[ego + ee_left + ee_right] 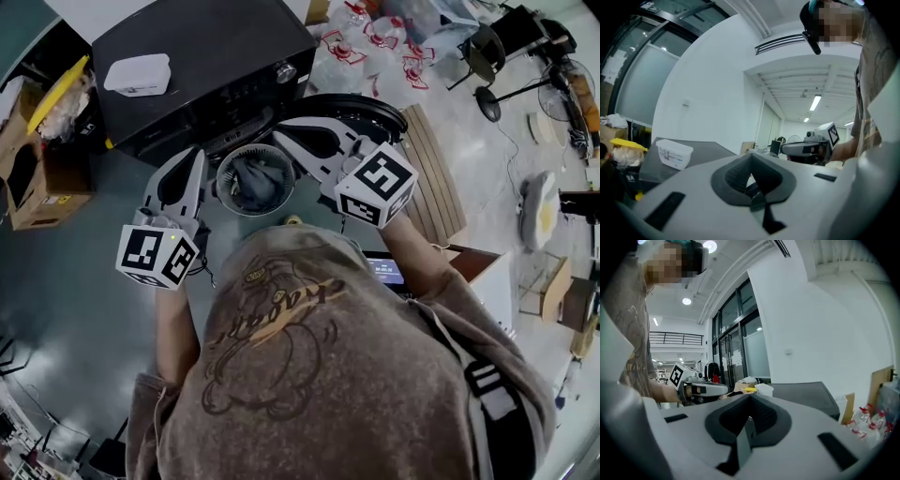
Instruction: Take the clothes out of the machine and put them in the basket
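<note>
From the head view, the black washing machine [197, 66] stands ahead of me with its round door [361, 111] swung open to the right. In front of it sits a round pale basket [225, 192] holding dark grey clothes [258, 180]. My left gripper [197, 155] is just left of the basket, and my right gripper [281, 127] is above its far right rim; both point toward the machine. Each gripper view shows its own jaws, left [751, 161] and right [750, 401], shut with nothing between them. The basket does not appear in either gripper view.
A white lidded tub [138, 73] rests on the machine's top. Cardboard boxes [37, 178] stand at the left, and clear plastic bags [375, 42] lie behind the door. A slatted wooden board [433, 169] and a small screen [384, 272] are at my right.
</note>
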`<state>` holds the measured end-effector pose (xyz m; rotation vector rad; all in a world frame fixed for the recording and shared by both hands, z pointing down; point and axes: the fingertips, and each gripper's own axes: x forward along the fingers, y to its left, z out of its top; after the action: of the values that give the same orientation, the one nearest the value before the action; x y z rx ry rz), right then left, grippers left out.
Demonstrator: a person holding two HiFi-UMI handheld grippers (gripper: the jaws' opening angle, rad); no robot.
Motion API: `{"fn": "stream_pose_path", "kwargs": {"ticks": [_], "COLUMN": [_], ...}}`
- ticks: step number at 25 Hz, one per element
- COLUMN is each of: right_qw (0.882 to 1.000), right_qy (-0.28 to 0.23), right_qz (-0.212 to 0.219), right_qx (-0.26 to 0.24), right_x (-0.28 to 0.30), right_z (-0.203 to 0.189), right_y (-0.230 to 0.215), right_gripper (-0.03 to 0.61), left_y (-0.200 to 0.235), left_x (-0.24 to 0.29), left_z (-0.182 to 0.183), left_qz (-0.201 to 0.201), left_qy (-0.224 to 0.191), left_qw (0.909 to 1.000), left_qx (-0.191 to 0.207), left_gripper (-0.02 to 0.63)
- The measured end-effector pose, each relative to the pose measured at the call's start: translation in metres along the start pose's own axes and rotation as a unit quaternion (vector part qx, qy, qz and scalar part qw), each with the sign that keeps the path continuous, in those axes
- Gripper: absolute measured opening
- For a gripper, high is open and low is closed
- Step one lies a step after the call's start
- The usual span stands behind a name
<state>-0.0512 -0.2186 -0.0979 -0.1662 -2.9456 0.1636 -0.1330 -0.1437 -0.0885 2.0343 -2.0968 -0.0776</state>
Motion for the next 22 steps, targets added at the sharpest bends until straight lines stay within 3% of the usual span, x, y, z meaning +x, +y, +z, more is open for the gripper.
{"fn": "stream_pose_path", "kwargs": {"ticks": [14,22], "right_qw": [1.000,1.000], "right_qy": [0.005,0.001], "right_qz": [-0.009,-0.024], "right_qx": [0.010,0.016], "right_x": [0.010,0.008], "right_z": [-0.041,-0.043], "right_y": [-0.023,-0.031], "right_gripper": [-0.003,-0.003], "left_y": [0.012,0.016], "left_x": [0.018,0.027], "left_z": [-0.026,-0.032], "left_qz": [0.015,0.021], "left_qy": [-0.004,-0.008], "left_qw": [0.9999,0.9998], "left_qx": [0.001,-0.003], "left_gripper": [0.006,0.006]}}
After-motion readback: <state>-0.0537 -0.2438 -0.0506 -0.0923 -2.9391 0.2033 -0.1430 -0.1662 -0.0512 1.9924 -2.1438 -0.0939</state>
